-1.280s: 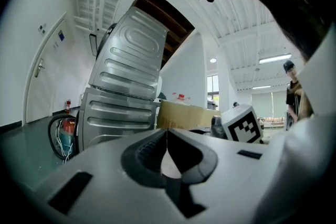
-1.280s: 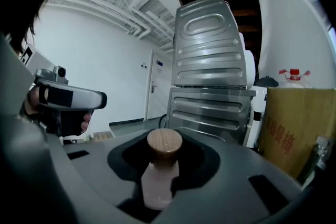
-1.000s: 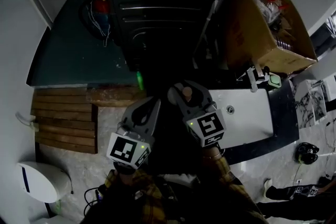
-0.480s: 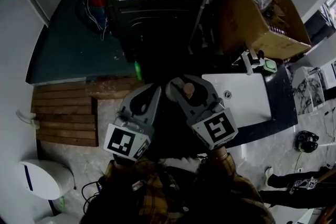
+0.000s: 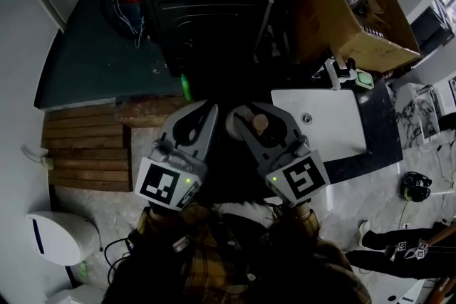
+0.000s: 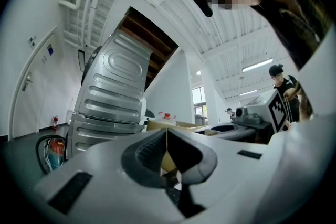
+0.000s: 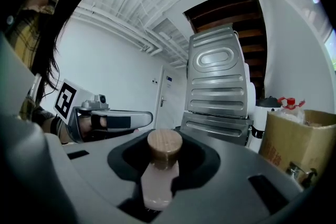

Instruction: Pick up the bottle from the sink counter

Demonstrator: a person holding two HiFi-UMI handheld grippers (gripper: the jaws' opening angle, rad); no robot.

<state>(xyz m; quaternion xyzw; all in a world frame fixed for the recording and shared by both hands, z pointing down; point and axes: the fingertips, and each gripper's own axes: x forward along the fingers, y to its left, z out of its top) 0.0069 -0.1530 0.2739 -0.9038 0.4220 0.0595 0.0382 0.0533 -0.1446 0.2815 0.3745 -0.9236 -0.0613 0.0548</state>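
Observation:
A pale pink bottle point(image 7: 156, 181) with a round wooden cap point(image 7: 164, 147) stands upright in my right gripper point(image 7: 165, 157), which is shut on its neck. In the head view the same bottle cap point(image 5: 260, 122) shows between the right gripper's point(image 5: 261, 126) grey jaws, held in the air left of the sink. My left gripper point(image 5: 201, 117) hangs just beside it, shut with nothing in it; its jaws meet in a thin seam in the left gripper view point(image 6: 167, 136). The two grippers are apart.
A white sink basin point(image 5: 324, 132) with a tap point(image 5: 333, 73) sits in a dark counter at the right. Behind it stands a cardboard box point(image 5: 342, 18). A large ribbed metal machine point(image 5: 206, 3) fills the middle back. A wooden slatted platform point(image 5: 85, 153) lies on the floor at the left.
Both grippers have risen towards the head camera and look larger. The right one has drifted a little right with the bottle still in its jaws.

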